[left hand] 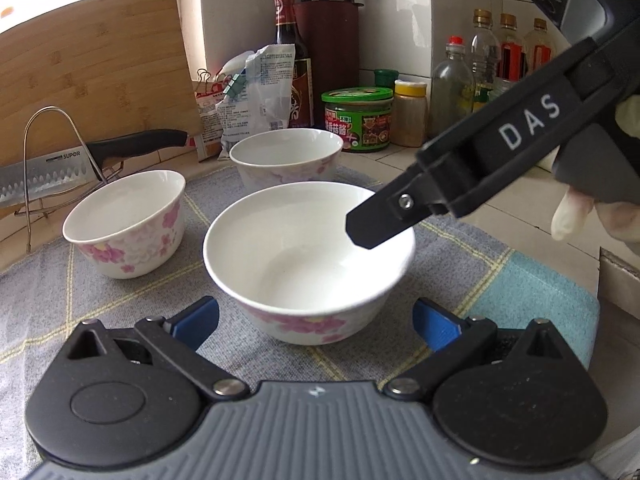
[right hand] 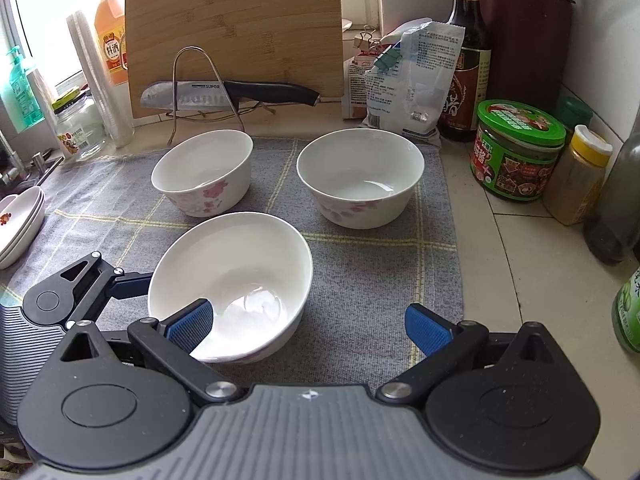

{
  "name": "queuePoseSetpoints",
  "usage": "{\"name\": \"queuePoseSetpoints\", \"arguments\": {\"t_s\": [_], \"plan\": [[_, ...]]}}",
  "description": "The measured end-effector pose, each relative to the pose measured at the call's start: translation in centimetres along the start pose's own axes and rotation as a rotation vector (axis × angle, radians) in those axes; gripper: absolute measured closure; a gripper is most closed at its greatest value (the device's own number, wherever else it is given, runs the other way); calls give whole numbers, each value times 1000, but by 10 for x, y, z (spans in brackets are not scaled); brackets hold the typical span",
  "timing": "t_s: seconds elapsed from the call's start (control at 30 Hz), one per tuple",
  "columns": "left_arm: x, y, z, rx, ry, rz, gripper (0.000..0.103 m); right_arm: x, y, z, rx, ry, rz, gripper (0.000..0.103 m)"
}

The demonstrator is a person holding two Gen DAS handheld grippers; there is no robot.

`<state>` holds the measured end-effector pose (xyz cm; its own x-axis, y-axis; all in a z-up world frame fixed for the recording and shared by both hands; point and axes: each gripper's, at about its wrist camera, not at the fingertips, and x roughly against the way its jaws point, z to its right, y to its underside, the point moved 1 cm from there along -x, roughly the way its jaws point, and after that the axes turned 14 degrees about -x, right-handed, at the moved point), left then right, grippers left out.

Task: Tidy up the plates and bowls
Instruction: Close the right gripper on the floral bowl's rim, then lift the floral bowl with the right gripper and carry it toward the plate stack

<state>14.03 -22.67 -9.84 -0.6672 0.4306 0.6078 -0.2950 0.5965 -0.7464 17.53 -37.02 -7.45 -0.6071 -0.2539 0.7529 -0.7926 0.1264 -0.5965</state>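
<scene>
Nearest, the left gripper (left hand: pixel 316 322) has its blue-padded fingers spread wide, one on either side of the near white porcelain bowl with pink flowers (left hand: pixel 308 256), neither pad clearly touching it; this bowl sits on the grey checked cloth mat (left hand: pixel 100 320); in the right wrist view the same bowl (right hand: pixel 236 280) looks tilted, and the right gripper (right hand: pixel 308 326) is also spread wide, its left pad (right hand: pixel 188 326) reaching over the near rim into the bowl, contact unclear, its right pad hanging over bare mat; the left gripper's finger (right hand: pixel 128 282) lies at the bowl's left side; farther back on the mat stand two more flowered white bowls, the left one (right hand: pixel 204 172) and the right one (right hand: pixel 360 176), apart from each other; at the mat's left edge rests a stack of shallow white plates (right hand: pixel 20 224); beyond, a steel knife with a black handle (right hand: pixel 224 94) lies on a wire rack before an upright bamboo cutting board (right hand: pixel 236 28); far right stands a green-lidded jar (right hand: pixel 516 152).
</scene>
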Motion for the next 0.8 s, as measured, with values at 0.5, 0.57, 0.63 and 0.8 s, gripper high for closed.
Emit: {"name": "queuePoseSetpoints", "arguments": {"t_s": [0.5,0.57,0.63,0.8], "plan": [[7,-5,-2,37,-28,36,1,-36,-23,-16,28,-167,-103,0],[8,-5,-2,38,-31,38,1,-40,-25,-18,31,-178,-107,2],[8,-5,-2,41,-21,41,2,-42,-27,-20,38,-183,-112,3],[10,-6,-2,37,-16,53,3,-43,-28,-24,64,-194,-126,10]]}}
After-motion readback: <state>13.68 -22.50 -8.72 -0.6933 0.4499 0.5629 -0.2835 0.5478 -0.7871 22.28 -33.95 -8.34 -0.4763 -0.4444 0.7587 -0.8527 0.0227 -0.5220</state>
